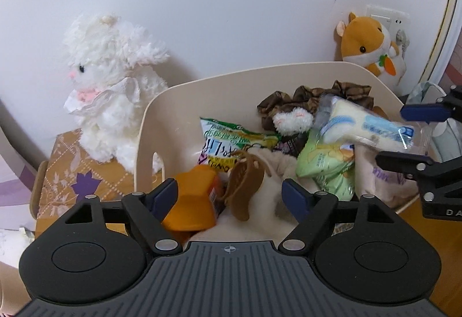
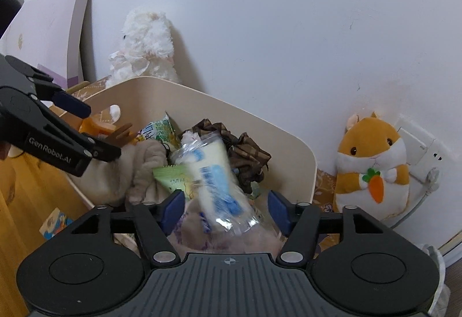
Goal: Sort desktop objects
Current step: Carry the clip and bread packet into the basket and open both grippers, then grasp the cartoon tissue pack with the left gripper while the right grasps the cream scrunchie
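Our right gripper [image 2: 225, 208] gapes wide around the blurred clear packet [image 2: 215, 181] above the cream bin [image 2: 300, 161]. Our left gripper [image 1: 229, 195] is wide, empty.

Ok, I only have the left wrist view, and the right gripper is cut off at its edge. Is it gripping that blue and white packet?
Observer: No. In the right wrist view the right gripper is wide open. The blue and white packet sits blurred between its pads and appears to touch neither.
Operator: Is there anything outside the basket that I miss?
Observer: Yes, a small colourful card or box lies on the wooden desk, just outside the basket wall.
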{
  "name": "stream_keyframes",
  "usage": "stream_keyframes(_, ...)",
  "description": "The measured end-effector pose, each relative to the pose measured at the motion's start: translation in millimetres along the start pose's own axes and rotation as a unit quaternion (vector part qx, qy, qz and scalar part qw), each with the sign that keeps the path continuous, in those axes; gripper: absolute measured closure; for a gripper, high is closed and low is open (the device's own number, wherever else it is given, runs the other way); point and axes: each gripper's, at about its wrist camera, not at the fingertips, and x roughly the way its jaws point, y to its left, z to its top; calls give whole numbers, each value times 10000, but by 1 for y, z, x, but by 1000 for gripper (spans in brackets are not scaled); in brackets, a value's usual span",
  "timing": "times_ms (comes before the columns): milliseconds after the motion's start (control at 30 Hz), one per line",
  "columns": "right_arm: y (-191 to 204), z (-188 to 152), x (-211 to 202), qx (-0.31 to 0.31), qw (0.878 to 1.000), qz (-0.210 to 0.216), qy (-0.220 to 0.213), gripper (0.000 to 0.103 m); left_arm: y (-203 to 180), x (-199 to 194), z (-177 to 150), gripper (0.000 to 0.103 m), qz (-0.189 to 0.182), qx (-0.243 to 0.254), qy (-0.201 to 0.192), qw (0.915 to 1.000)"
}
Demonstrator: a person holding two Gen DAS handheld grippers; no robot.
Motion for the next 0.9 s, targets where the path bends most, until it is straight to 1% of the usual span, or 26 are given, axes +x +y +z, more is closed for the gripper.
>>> stream_keyframes(167, 0, -5, -16, 49, 9998, -8, -191, 26, 7, -13, -6, 23, 72, -59, -71, 9999)
stream_keyframes(300, 2, -13, -35, 230, 9989, 7, -401, 25, 14, -30, -13, 22, 88, -130, -142, 9998)
stream_keyframes(333, 3, -16, -40, 279, 9986, 30, -444, 24, 15, -34, -16, 22, 98, -154, -116, 9998)
stream_keyframes(433, 12, -27, -49, 361, 9981, 145, -479, 23, 19, -40, -28, 21, 164, -248, 137, 9995)
stream_keyframes(467, 16, -32, -50, 372, 9981, 190, -452, 23, 22, -45, -34, 20, 141, -391, 36, 9991)
stream_keyframes(500, 21, -37, -50, 385, 9981, 241, -408, 23, 24, -48, -39, 18, 112, -480, 53, 9988)
stream_keyframes(567, 29, -45, -48, 405, 9981, 345, -314, 23, 25, -48, -48, 18, 64, -564, 319, 9979)
stream_keyframes(600, 34, -49, -47, 398, 9981, 387, -263, 18, 25, -48, -53, 18, 80, -594, 433, 9973)
stream_keyframes(667, 43, -56, -46, 328, 9982, 402, -293, 15, 25, -50, -64, 18, 82, -632, 534, 9965)
stream_keyframes(700, 47, -57, -43, 337, 9979, 511, -196, 15, 24, -49, -68, 18, 74, -636, 585, 9962)
stream_keyframes(900, 69, -67, -29, 157, 9976, 679, 30, 15, 14, -36, -92, 18, -29, -700, 990, 9926)
